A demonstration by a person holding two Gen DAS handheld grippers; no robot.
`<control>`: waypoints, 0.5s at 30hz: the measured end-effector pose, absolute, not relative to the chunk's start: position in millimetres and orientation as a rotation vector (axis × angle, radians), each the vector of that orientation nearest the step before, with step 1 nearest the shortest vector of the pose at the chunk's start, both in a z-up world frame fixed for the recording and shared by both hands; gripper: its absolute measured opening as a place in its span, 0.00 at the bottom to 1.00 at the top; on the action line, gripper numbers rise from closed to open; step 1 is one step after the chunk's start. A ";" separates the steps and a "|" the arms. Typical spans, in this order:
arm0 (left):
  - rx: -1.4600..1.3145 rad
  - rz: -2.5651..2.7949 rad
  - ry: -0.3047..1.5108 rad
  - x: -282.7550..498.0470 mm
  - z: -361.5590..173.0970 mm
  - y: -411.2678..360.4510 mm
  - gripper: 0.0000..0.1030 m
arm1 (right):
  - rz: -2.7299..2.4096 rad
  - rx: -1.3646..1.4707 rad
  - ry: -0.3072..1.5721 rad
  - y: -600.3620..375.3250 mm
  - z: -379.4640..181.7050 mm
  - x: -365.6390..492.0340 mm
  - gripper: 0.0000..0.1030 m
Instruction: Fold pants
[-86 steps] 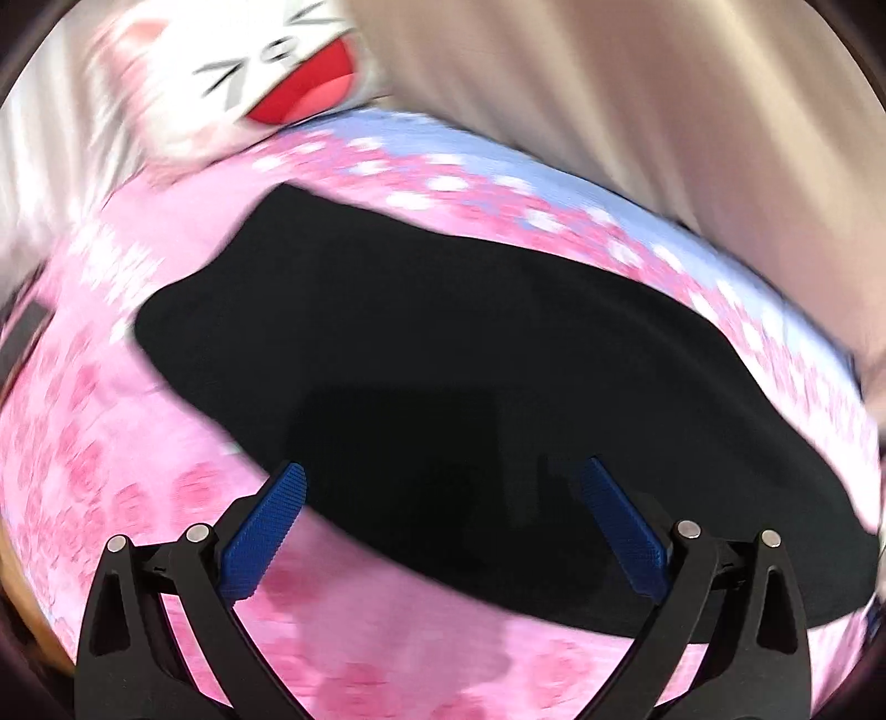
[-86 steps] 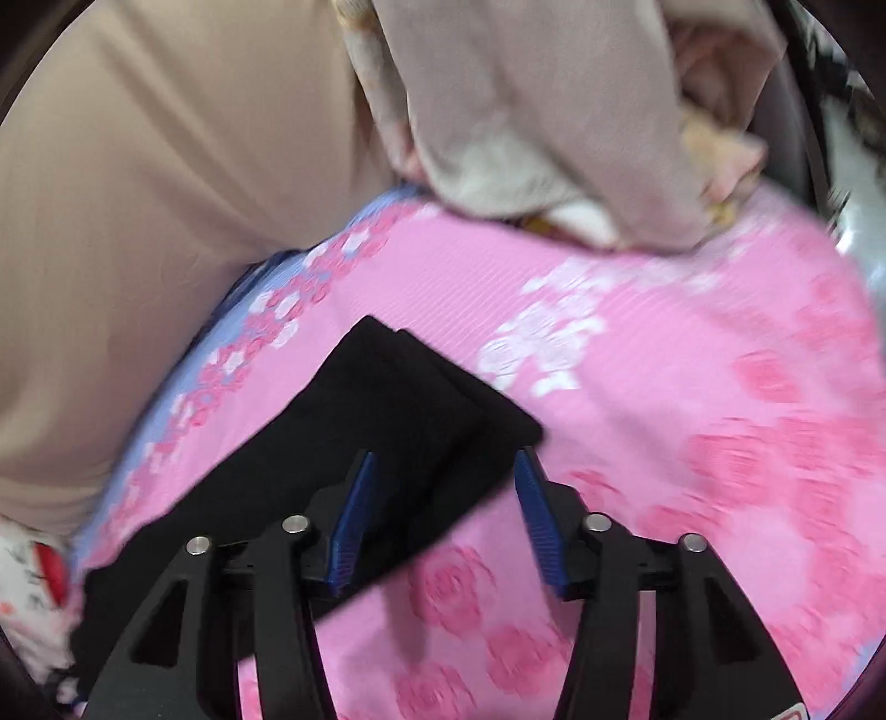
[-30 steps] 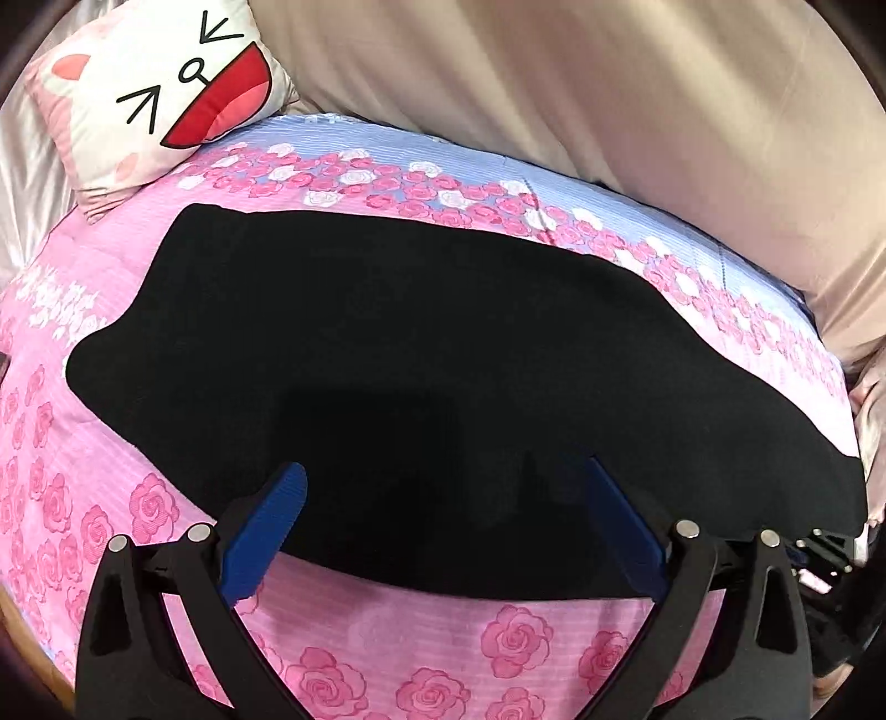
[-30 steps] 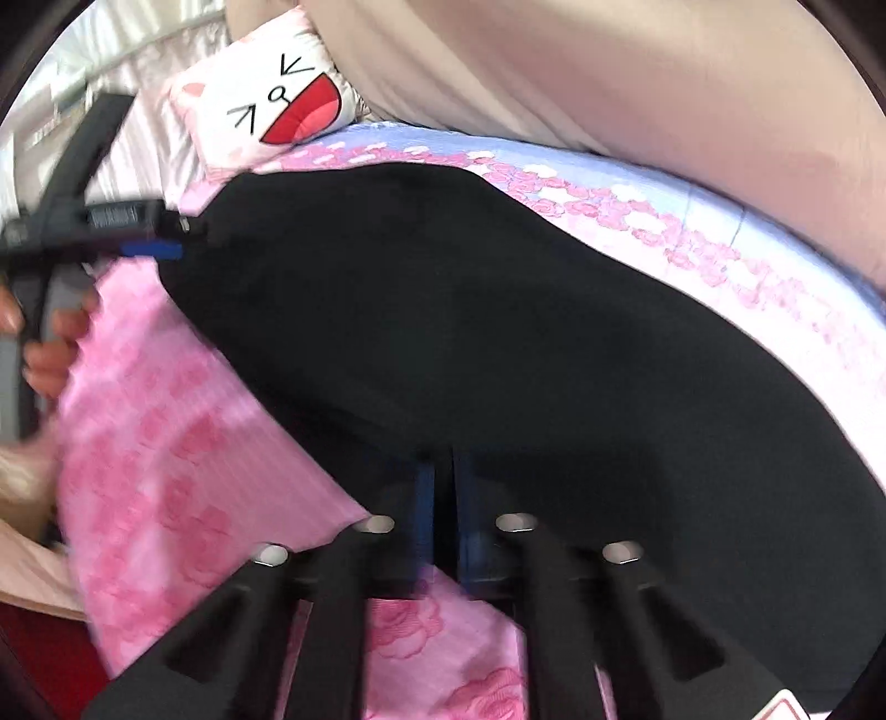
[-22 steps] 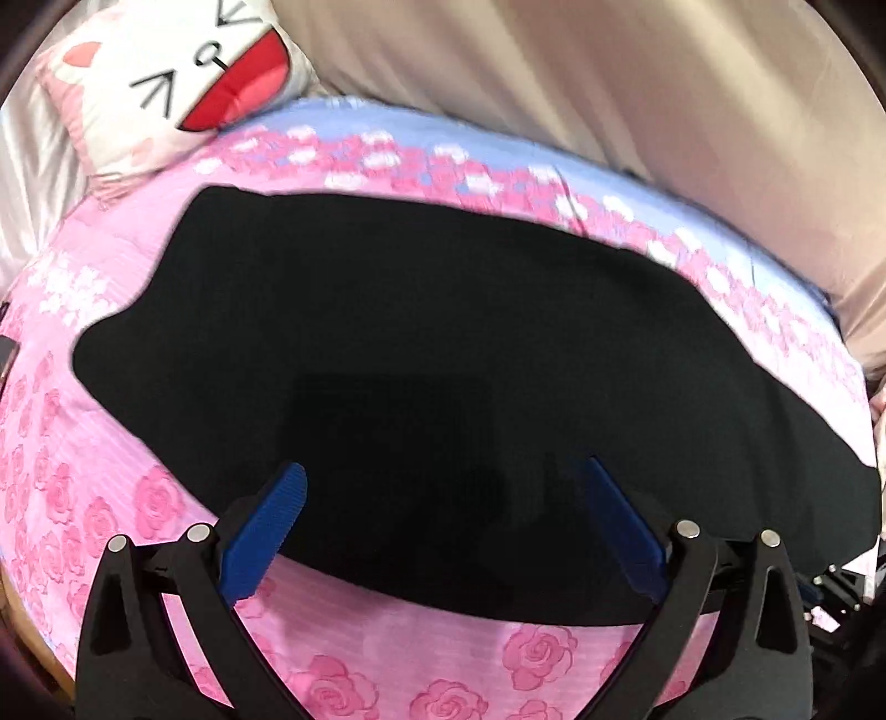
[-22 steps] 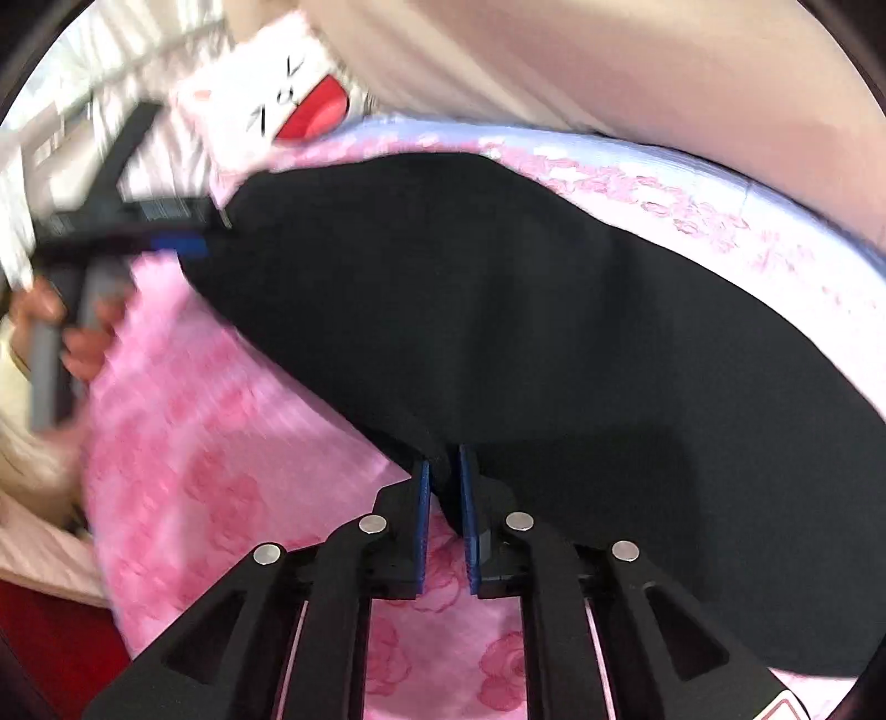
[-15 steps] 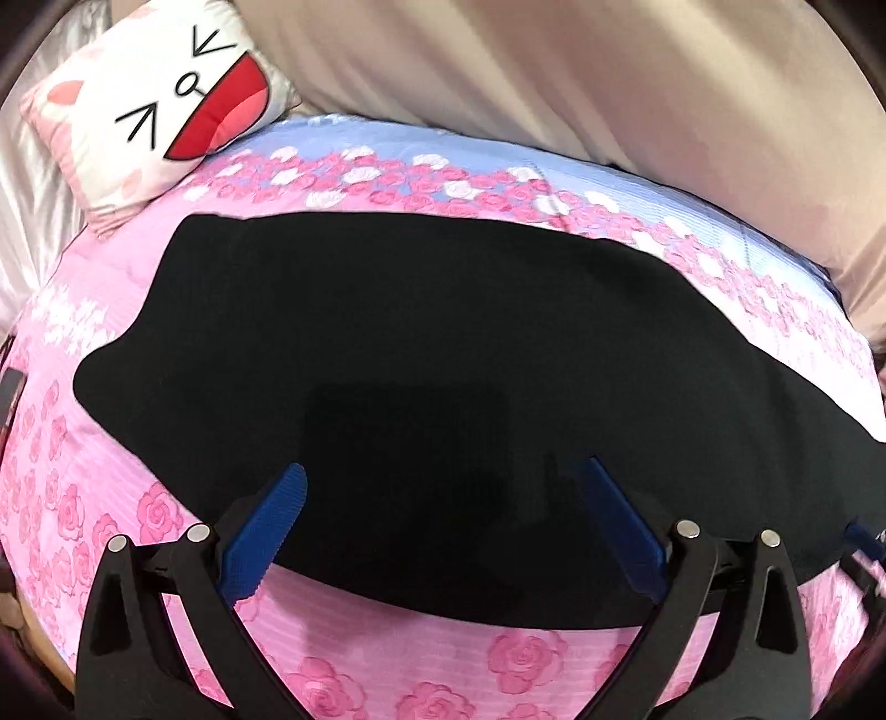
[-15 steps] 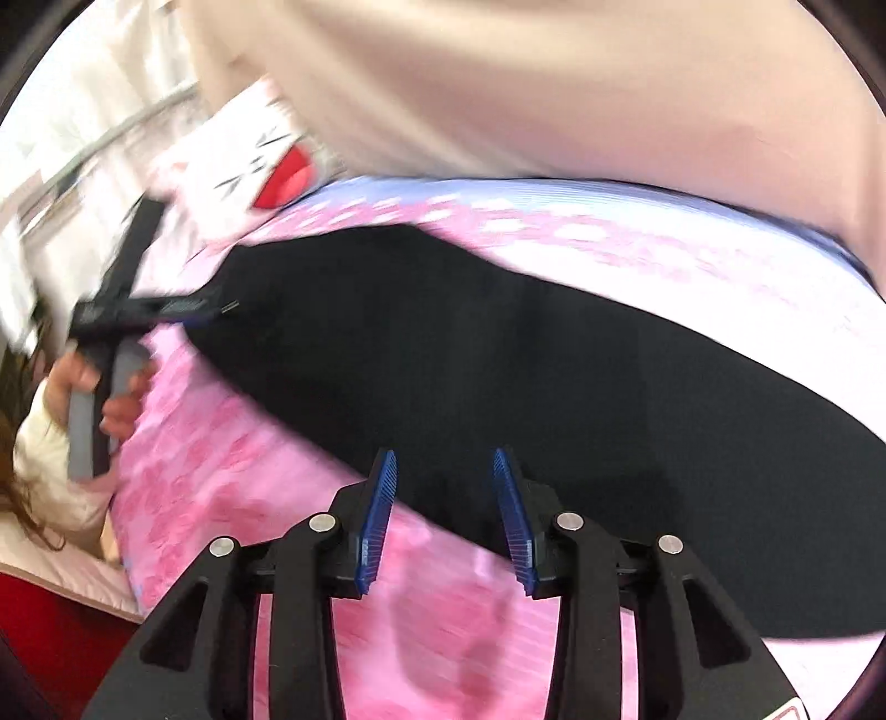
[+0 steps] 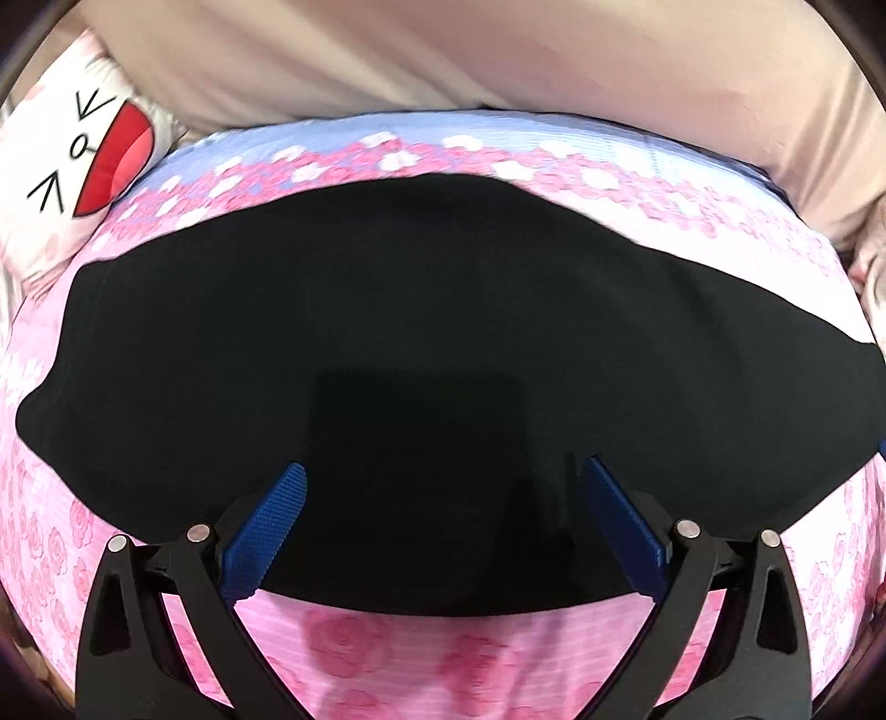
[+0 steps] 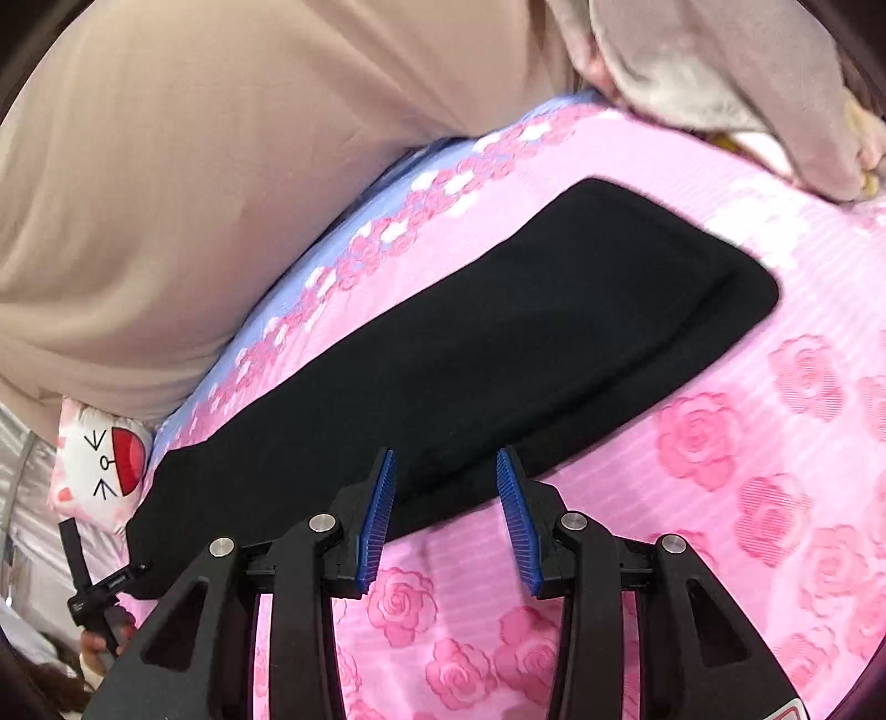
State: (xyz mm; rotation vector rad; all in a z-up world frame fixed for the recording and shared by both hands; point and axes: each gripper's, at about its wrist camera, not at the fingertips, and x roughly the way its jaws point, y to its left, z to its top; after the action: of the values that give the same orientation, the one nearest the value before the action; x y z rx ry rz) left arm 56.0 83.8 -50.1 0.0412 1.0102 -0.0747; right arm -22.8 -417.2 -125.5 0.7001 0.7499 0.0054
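1. A beige curtain fills the background behind the bed in both wrist views, hanging in soft folds down to the far edge of the bedspread.
2. The pink rose-print bedspread covers the whole work surface; a pale blue band with white and pink flowers runs along its far edge, next to the curtain.
3. The black pants lie flat across the middle of the bedspread as one long dark strip, legs together, the near edge just ahead of both grippers.
4. A heap of grey-beige cloth sits on the bedspread beyond the far end of the pants.
5. A white cat-face pillow, with a red open mouth and black line eyes, rests at the bedspread's far left corner, apart from the pants.
6. The left gripper hovers over the pants' near edge, its blue pads spread wide and holding nothing.
7. The right gripper hovers at the same edge, jaws partly apart and empty.
8. No legible writing appears on the bedspread or anything on it.
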 end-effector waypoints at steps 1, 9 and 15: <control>0.052 -0.077 1.006 54.7 -48.5 78.6 0.95 | 0.003 0.697 0.759 -416.2 -127.7 -17.8 0.37; 0.130 -0.054 0.986 52.2 -43.8 59.9 0.95 | 0.002 0.666 0.690 -412.8 -110.4 -11.7 0.04; 0.135 -0.019 1.011 58.8 -54.3 65.5 0.95 | -0.069 0.649 0.756 -416.1 -128.1 -30.9 0.07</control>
State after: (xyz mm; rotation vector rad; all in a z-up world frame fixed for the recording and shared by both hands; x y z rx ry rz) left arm 58.8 65.5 -54.3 0.1345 1.0106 -0.0192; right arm -30.9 -416.1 -128.1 0.6493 0.7558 -0.0687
